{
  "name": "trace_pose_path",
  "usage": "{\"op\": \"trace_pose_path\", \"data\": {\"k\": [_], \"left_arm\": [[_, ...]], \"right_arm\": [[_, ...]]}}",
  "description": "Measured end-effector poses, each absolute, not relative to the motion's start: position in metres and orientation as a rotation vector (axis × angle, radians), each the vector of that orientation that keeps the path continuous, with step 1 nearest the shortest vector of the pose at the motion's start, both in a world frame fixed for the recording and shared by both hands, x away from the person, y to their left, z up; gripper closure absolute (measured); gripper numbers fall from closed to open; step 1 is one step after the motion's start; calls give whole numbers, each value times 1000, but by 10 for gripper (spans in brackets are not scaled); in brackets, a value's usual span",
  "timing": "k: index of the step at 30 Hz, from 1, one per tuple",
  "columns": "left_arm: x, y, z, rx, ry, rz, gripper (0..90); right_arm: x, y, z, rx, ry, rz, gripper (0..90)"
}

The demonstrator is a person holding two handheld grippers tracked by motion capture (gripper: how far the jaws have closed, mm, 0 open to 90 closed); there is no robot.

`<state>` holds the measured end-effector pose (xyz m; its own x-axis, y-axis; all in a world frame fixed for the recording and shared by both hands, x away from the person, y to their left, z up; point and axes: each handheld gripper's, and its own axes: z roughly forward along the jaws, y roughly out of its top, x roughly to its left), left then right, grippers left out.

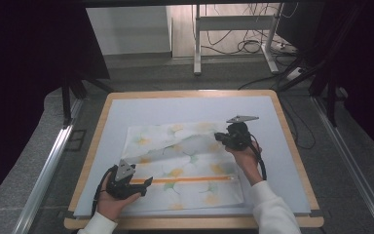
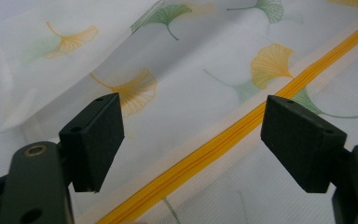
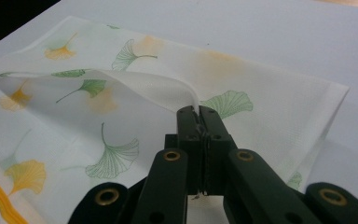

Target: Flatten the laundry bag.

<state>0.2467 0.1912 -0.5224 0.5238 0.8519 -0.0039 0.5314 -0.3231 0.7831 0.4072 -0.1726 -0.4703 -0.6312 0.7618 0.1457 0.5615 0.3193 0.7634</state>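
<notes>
A leaf-printed mesh bag [image 1: 182, 163] lies flat on the table [image 1: 282, 195]. The right gripper [image 3: 196, 112] is clamped on the bag's upper layer at its far right part, lifting a fold. The left gripper [image 2: 191, 140] hovers wide apart over the yellow zipper [image 2: 223, 144] at the bag's near left.

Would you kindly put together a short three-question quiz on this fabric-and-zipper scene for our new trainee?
1. True or false: the right gripper is shut on a fold of the cloth bag.
2. Which colour is the zipper? A) green B) orange-yellow C) black
3. In a few words: how do the jaws of the left gripper stand relative to the zipper?

Key
1. True: its jaws pinch a raised white fold of the bag's top layer.
2. B.
3. They are wide open, one on each side of the zipper, with nothing pinched between them.
</notes>
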Motion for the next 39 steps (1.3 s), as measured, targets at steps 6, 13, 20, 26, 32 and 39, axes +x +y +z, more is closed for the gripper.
{"op": "trace_pose_path", "data": {"k": [6,13,20,26,32,39], "left_arm": [[247,191,-523,2007,1123,537,210],[247,191,-523,2010,1122,537,210],[247,191,-523,2005,1124,535,210],[246,191,-522,2003,1123,537,210],[246,191,-523,2006,1124,539,211],[246,190,-523,2005,1121,543,211]], "right_arm": [[416,-179,-476,1250,2336,1205,877],[424,-185,-482,1290,2330,1214,876],[431,-189,-488,1323,2328,1203,875],[435,-192,-491,1337,2325,1201,875],[438,-194,-492,1350,2317,1201,875],[442,-195,-495,1357,2317,1195,875]]}}
